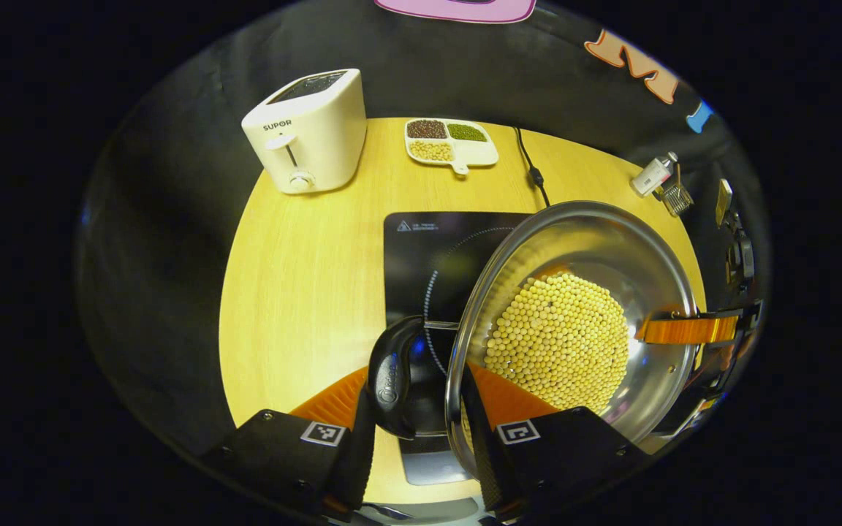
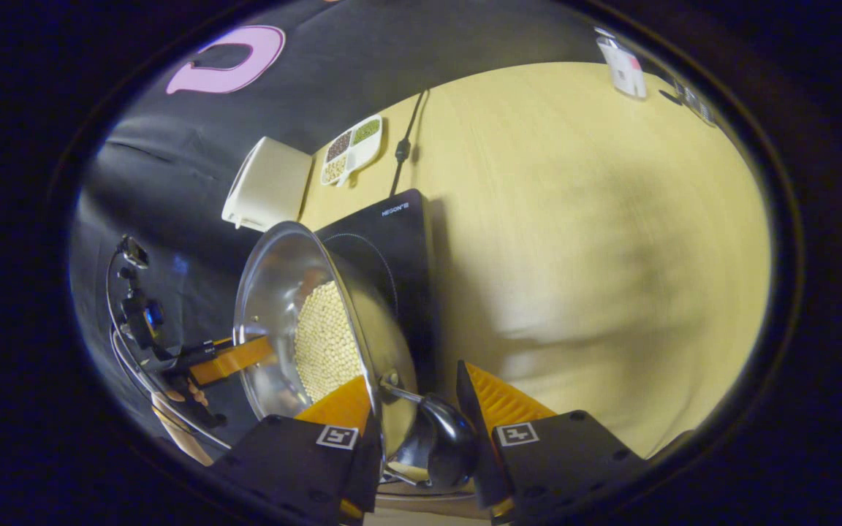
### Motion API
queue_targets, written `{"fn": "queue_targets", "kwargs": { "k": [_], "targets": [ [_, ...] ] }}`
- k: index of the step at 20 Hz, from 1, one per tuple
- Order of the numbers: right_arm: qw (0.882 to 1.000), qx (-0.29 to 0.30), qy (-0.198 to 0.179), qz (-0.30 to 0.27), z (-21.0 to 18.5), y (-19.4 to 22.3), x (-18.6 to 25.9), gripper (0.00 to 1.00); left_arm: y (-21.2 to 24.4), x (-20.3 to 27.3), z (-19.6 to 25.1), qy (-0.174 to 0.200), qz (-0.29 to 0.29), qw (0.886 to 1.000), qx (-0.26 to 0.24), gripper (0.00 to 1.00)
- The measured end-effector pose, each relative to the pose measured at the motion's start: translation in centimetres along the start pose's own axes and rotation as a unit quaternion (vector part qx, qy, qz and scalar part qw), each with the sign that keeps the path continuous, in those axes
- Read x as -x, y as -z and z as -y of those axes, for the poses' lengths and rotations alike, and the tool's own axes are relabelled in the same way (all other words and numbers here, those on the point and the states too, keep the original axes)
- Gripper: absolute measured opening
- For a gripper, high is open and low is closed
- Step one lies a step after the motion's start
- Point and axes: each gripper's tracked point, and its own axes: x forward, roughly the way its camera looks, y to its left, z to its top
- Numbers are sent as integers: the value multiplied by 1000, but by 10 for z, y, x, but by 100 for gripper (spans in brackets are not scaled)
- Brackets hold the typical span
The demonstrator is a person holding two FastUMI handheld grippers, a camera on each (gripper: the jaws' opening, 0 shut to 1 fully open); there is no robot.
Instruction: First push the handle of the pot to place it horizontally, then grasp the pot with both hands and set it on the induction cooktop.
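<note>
Gripping the pot [image 1: 574,321] by a black handle [image 1: 395,376], the left gripper [image 1: 421,438] hides its contact. Right gripper [image 2: 421,438] clamps the opposite handle [image 2: 446,438]; the cooktop [image 1: 428,256] sits partly covered beneath.

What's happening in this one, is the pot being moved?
A person holds a steel pot of yellow beans with both grippers. The left gripper clamps one black handle and the rim beside it; the right gripper does the same at the opposite handle. The pot is over the near part of the induction cooktop on the wooden table. Whether it is resting there yet cannot be told.
</note>
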Motion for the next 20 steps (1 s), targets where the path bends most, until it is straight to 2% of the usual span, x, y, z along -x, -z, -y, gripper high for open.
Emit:
{"fn": "queue_targets", "kwargs": {
  "k": [1,9,17,18,20],
  "targets": [
    [1000,-4,0,2,-3,-3,-4,53,-5,-2,-5,-1,6,1000,-6,60],
    [1000,-19,4,11,-5,-16,-32,54,-21,-16,-22,-10,29,999,-22,61],
    [1000,-13,-1,22,-4,-26,-32,54,-24,-18,-21,0,48,999,-14,62],
    [1000,-11,0,22,-4,-25,-31,50,-24,-19,-21,1,51,999,-12,62],
    [1000,-12,1,23,-3,-26,-31,50,-24,-19,-21,4,53,998,-11,63]
  ]
}}
